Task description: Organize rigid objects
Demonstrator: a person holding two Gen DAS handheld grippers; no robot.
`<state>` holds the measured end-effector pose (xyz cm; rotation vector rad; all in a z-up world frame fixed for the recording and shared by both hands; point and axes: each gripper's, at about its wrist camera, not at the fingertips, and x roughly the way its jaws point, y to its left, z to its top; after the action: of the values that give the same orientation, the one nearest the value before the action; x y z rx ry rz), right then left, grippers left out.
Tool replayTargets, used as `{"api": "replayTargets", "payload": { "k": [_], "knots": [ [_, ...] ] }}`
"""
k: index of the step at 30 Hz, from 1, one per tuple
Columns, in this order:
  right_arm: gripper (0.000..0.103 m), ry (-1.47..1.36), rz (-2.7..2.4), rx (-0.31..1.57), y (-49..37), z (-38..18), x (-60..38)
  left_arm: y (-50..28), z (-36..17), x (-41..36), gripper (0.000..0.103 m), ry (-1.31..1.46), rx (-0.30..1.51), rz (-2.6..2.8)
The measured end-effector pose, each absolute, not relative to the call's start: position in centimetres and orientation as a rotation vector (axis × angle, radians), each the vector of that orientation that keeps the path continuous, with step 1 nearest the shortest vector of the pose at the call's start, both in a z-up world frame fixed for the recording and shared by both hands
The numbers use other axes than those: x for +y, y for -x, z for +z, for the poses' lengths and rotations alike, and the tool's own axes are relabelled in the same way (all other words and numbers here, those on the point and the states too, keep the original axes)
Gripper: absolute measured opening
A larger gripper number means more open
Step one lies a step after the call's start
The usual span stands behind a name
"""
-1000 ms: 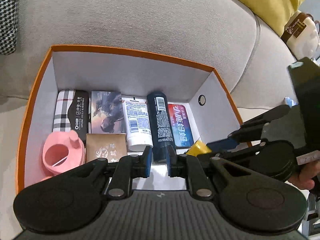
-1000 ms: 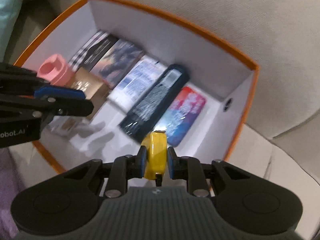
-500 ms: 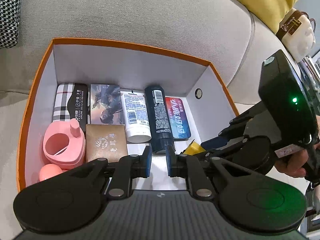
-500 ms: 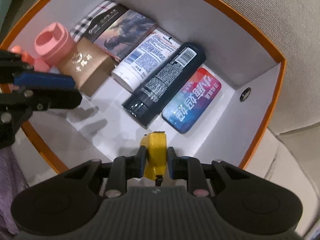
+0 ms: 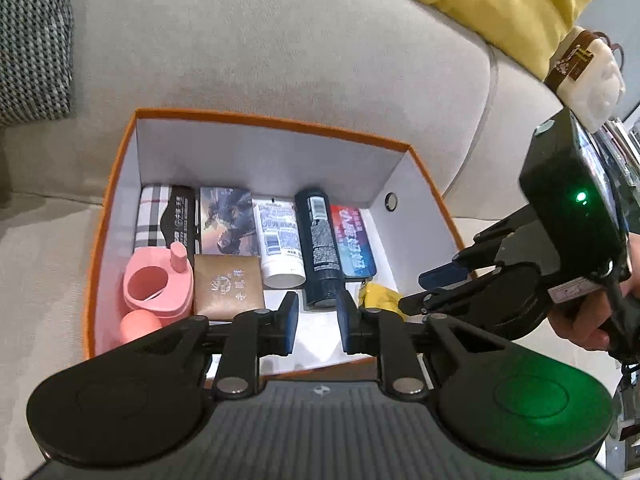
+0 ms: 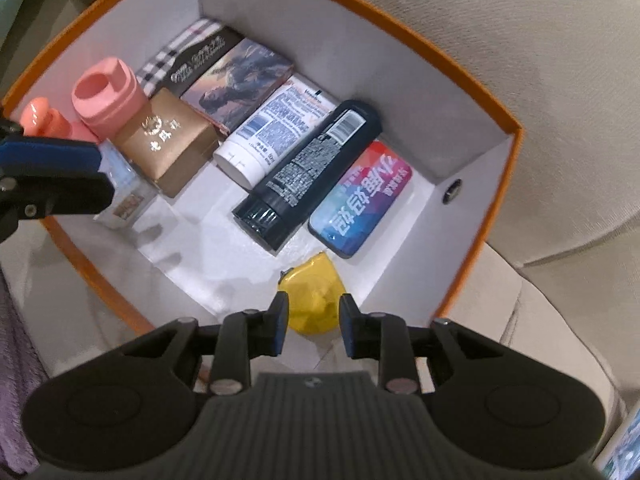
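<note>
Underneath everything, a grey fabric sofa [image 5: 280, 52] carries an orange cardboard box with white inner walls [image 5: 260, 156], and both wrist cameras look down into it. Along the box's far wall lie, side by side from left to right in the left wrist view, a flat plaid-and-black case [image 5: 166, 216], a flat box printed with a dark painted scene [image 5: 227, 220], a white squeeze tube with blue print [image 5: 279, 246], a dark navy tube with a barcode label [image 5: 320, 248] and a flat red-and-blue tin with white lettering [image 5: 354, 242]. Nearer the camera sit a pink plastic cup-shaped piece [image 5: 154, 284], a small brown box with gold lettering [image 5: 229, 282] just beside it, and a coral-pink rounded piece [image 5: 140, 326] at the near left corner. In the right wrist view a small pale printed box [image 6: 126, 196] stands in front of the brown one.

Over the box's near edge, the left gripper [image 5: 316, 316] hovers with its jaws spread and nothing between them. From the right side, the right gripper [image 6: 313, 322] reaches in, its jaws parted on either side of a small yellow rounded object [image 6: 314, 298], which rests on the box floor near the right wall, just in front of the tin; neither finger visibly presses it.
</note>
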<state>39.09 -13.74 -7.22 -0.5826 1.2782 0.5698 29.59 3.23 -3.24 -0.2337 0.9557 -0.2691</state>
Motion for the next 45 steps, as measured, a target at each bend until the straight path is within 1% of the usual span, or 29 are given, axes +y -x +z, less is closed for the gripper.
{"api": "replayTargets", "payload": {
  "k": [2,4,6,8,9,10,11,12,13,15,17,18,19,20,21,23,24,28,32,37,45],
  "knots": [
    [0.032,0.545,0.573,1.246,-38.4,-5.9,-14.3,-28.7,-2.3,3.2,0.031,0.222,0.919,-0.263],
    [0.033,0.499,0.574,1.201,-37.4,-4.2,-15.0,-27.8,-1.1,3.2,0.041,0.205,0.877,-0.249],
    [0.038,0.441,0.573,1.160,-36.5,-2.6,-15.7,-26.8,0.2,3.2,0.046,0.184,0.831,-0.227],
    [0.039,0.376,0.562,1.111,-35.3,-0.8,-16.4,-25.8,1.4,3.2,0.050,0.163,0.783,-0.204],
    [0.040,0.347,0.557,1.075,-34.7,0.1,-16.7,-25.2,2.1,3.2,0.057,0.152,0.751,-0.189],
    [0.045,0.317,0.550,1.034,-33.9,1.2,-17.1,-24.4,2.7,3.3,0.068,0.142,0.714,-0.169],
    [0.051,0.283,0.541,0.989,-33.1,2.2,-17.5,-23.6,3.3,3.3,0.075,0.134,0.677,-0.145],
    [0.053,0.250,0.534,0.951,-32.3,3.0,-17.9,-22.9,3.7,3.4,0.086,0.127,0.644,-0.126],
    [0.056,0.211,0.527,0.910,-31.3,3.9,-18.3,-22.3,4.1,3.4,0.091,0.118,0.615,-0.108],
    [0.059,0.138,0.505,0.839,-29.6,5.2,-19.1,-21.2,4.8,3.1,0.091,0.075,0.571,-0.066],
    [0.066,0.077,0.468,0.749,-27.6,6.2,-19.8,-19.6,5.4,2.6,0.091,-0.020,0.526,0.016],
    [0.068,0.052,0.457,0.705,-26.5,6.5,-20.0,-19.0,5.5,2.1,0.093,-0.057,0.497,0.047],
    [0.076,0.018,0.442,0.658,-25.3,6.8,-20.3,-18.2,5.7,1.9,0.098,-0.090,0.467,0.079],
    [0.080,-0.012,0.432,0.616,-24.2,7.0,-20.5,-17.5,5.7,1.7,0.101,-0.107,0.449,0.098],
    [0.081,-0.036,0.426,0.580,-23.2,7.1,-20.6,-16.9,5.8,1.6,0.102,-0.113,0.435,0.105],
    [0.086,-0.073,0.405,0.513,-21.2,6.8,-20.7,-15.8,5.5,1.7,0.102,-0.096,0.416,0.097],
    [0.087,-0.090,0.387,0.485,-20.2,6.5,-20.7,-15.4,5.3,1.7,0.102,-0.084,0.418,0.092],
    [0.091,-0.129,0.328,0.435,-17.8,4.5,-20.5,-14.4,3.7,3.1,0.102,0.020,0.459,0.082],
    [0.093,-0.096,0.252,0.446,-17.3,2.2,-19.6,-14.8,1.7,4.8,0.102,0.126,0.518,0.100],
    [0.094,-0.097,0.253,0.541,-19.0,-0.7,-18.7,-16.1,-1.0,4.8,0.102,0.092,0.572,0.150],
    [0.094,-0.071,0.225,0.608,-21.0,-4.0,-18.1,-18.6,-3.5,4.1,0.102,0.083,0.617,0.140]
  ]
}}
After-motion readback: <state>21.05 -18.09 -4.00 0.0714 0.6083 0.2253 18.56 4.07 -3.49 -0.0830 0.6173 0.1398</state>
